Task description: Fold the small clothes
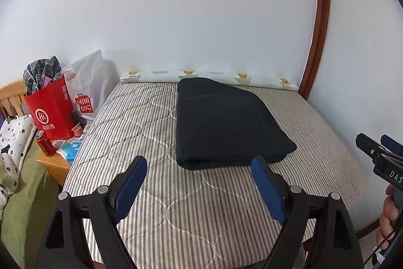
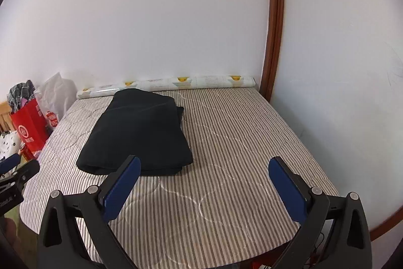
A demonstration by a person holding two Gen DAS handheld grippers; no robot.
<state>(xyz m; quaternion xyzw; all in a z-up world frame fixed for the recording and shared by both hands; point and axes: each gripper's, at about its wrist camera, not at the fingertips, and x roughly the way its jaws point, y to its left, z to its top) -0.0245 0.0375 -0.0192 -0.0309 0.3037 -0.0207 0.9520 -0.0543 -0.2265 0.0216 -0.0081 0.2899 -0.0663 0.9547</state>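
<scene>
A dark folded garment (image 1: pixel 226 122) lies flat on the striped quilted table cover (image 1: pixel 141 132); it also shows in the right wrist view (image 2: pixel 136 135). My left gripper (image 1: pixel 199 165) is open and empty, just in front of the garment's near edge. My right gripper (image 2: pixel 204 165) is open and empty, hovering over the cover (image 2: pixel 239 143) to the right of the garment. The right gripper also shows at the right edge of the left wrist view (image 1: pixel 377 148); the left gripper shows at the left edge of the right wrist view (image 2: pixel 17 168).
A red paper bag (image 1: pixel 50 110), a white Miniso bag (image 1: pixel 88 92), a red can (image 1: pixel 45 144) and small boxes crowd a wooden stand at the left. A patterned roll (image 1: pixel 201 76) lies along the wall. A brown door frame (image 1: pixel 320 17) stands at the right.
</scene>
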